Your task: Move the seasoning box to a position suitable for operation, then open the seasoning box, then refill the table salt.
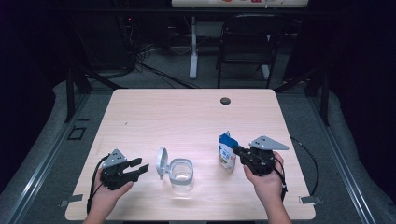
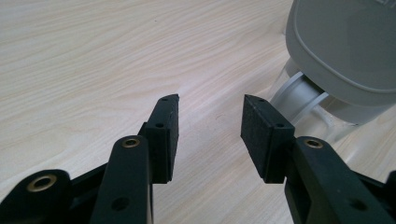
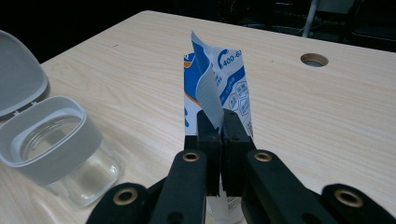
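The right gripper (image 1: 239, 151) is clamped on a blue and white pouch (image 1: 227, 151), its two black jaws pressed together on the pouch's side edge; in the right gripper view the pouch (image 3: 219, 88) rises upright straight ahead of the jaws, its torn top flaring open above them. The pouch stands on the table, and the person's right hand (image 1: 267, 179) holds the gripper from behind.

The left gripper (image 1: 140, 167) has its jaws spread apart with nothing between them; in the left gripper view only bare wood shows in the gap (image 2: 210, 121). Just ahead of its jaw tips and a little to one side stands a clear jar (image 1: 181, 175) with a grey collar, its grey lid (image 1: 161, 162) flipped up on its hinge and facing that gripper. In the left gripper view the lid (image 2: 345, 42) looms close at the upper right. The jar sits between the two grippers, nearer the left one, apart from the pouch.

The table (image 1: 187, 116) is pale wood grain, with a round cable hole (image 1: 225, 101) beyond the right gripper near the far edge. The room is dark. Past the table stand a black folding chair (image 1: 245, 42) and a white table leg (image 1: 193, 46), with cables on the grey floor.
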